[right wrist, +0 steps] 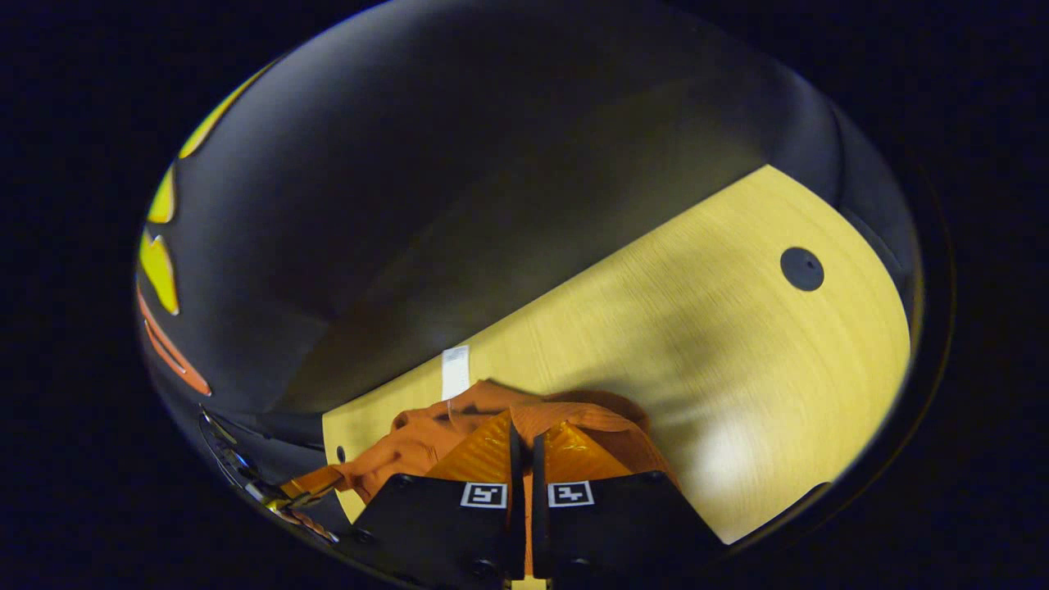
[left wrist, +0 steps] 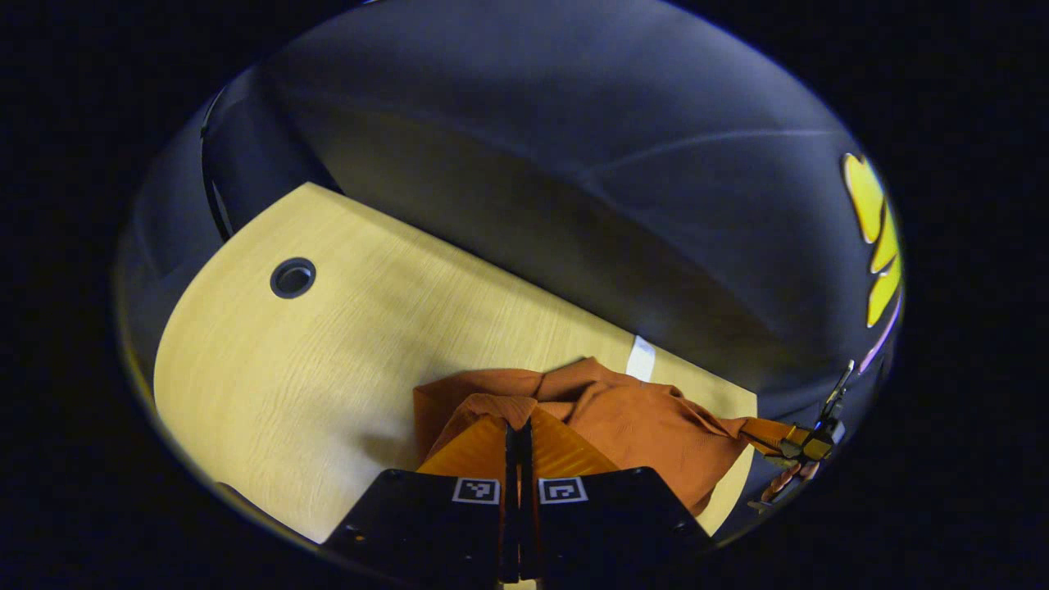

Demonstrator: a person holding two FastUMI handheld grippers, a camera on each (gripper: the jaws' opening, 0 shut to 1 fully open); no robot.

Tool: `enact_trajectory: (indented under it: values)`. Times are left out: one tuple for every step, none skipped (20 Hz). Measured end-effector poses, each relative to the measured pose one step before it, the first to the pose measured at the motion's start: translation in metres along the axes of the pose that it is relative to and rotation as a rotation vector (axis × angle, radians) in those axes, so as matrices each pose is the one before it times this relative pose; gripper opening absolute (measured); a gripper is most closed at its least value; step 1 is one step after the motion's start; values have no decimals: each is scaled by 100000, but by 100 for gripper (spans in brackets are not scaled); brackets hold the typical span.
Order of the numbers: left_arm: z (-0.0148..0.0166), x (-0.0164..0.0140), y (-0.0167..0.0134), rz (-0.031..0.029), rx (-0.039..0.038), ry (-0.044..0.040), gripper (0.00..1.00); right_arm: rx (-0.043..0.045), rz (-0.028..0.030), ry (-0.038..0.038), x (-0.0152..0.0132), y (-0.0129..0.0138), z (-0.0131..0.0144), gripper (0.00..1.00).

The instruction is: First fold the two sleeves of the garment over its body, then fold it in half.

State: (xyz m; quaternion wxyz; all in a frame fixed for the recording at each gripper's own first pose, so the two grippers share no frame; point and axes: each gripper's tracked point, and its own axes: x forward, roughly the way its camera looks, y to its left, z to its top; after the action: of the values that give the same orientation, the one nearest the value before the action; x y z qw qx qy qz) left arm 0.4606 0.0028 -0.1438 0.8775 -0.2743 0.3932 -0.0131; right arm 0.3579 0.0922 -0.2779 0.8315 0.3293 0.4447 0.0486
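Observation:
An orange garment lies bunched on the light wooden table, lifted at two ends. In the left gripper view, my left gripper is shut on a fold of the cloth at the near edge. Farther right in that view, the right gripper and the hand holding it pull a stretched corner of the cloth past the table's edge. In the right gripper view, my right gripper is shut on the garment. The left gripper shows small at the lower left of that view, holding the other end.
A round cable hole sits in the table near its far corner. A strip of white tape marks the table's back edge behind the garment. The dark booth wall rises just beyond that edge.

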Motion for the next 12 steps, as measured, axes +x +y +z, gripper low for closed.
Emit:
enact_trajectory:
  values:
    - [-232,926,-169,-1563,-3063,71,4,1656,-1008,44,722,-221,-189,4]
    - [-111,365,8,-227,-1759,-136,4,2198,947,-436,31,165,45,4]
    - [-140,175,-44,-1068,531,218,5,1830,1650,-697,-141,209,133,4]
    - [85,296,-25,-843,481,-804,5,726,276,-561,-132,-46,256,4]
    - [309,242,18,-1157,-684,-1104,5,-359,642,-420,-252,-106,200,5]
    - [155,220,-440,-1740,-808,-777,6,-495,613,-291,91,137,17,5]
    - [62,297,-179,-1701,-1095,-589,6,-404,831,65,85,138,90,5]
    - [-80,172,-85,-1514,-929,762,7,-12,1657,-533,-76,385,159,7]
    - [-24,234,-45,-1650,-1709,61,7,555,1658,-498,92,523,165,6]
    - [122,238,-616,-3613,-2749,-267,8,543,2431,-195,-64,822,41,10]
    - [240,294,-390,-3374,-3230,-699,10,132,2297,-1081,-58,534,348,10]
    - [-85,457,-290,-4671,-3326,81,16,-121,2009,-1074,-101,327,235,16]
